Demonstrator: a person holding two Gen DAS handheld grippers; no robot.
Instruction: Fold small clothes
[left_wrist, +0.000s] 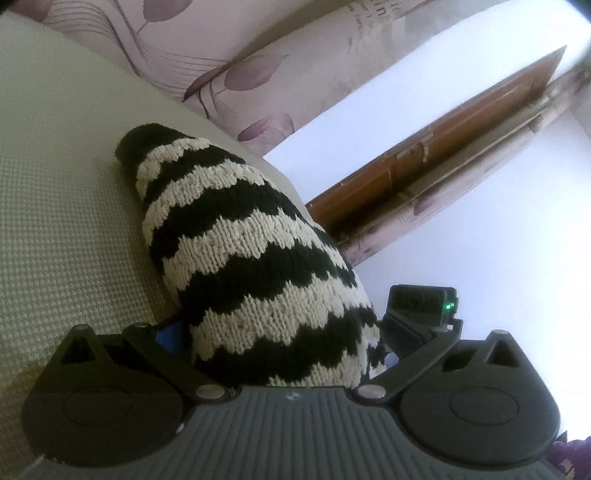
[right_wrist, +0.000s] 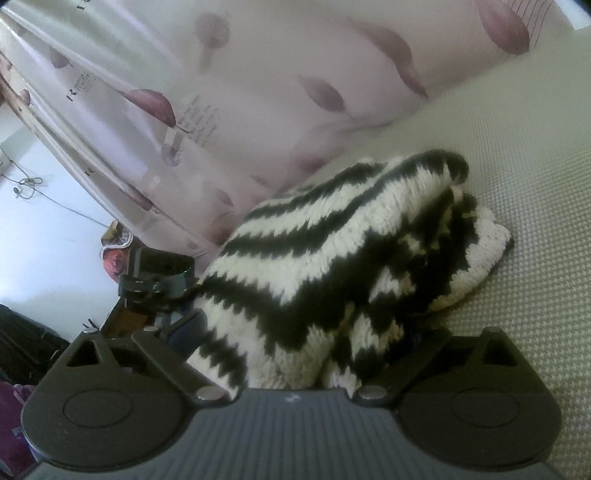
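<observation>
Both the left tongs (left_wrist: 284, 354) and right tongs (right_wrist: 295, 354) are clenched on the striped knit garment (left_wrist: 236, 236). They hold it lifted off the woven bed surface (left_wrist: 66, 206), probably to carry one edge over for a fold.

Knit garment (left_wrist: 240, 254), chunky black and cream wavy stripes, solid black at its far tip. It sat bunched and partly lifted off the pale woven surface (left_wrist: 66, 221), far end resting on it. In the right wrist view the knit (right_wrist: 332, 266) was folded over itself, layers sagging, a cream edge touching the surface near the right.
</observation>
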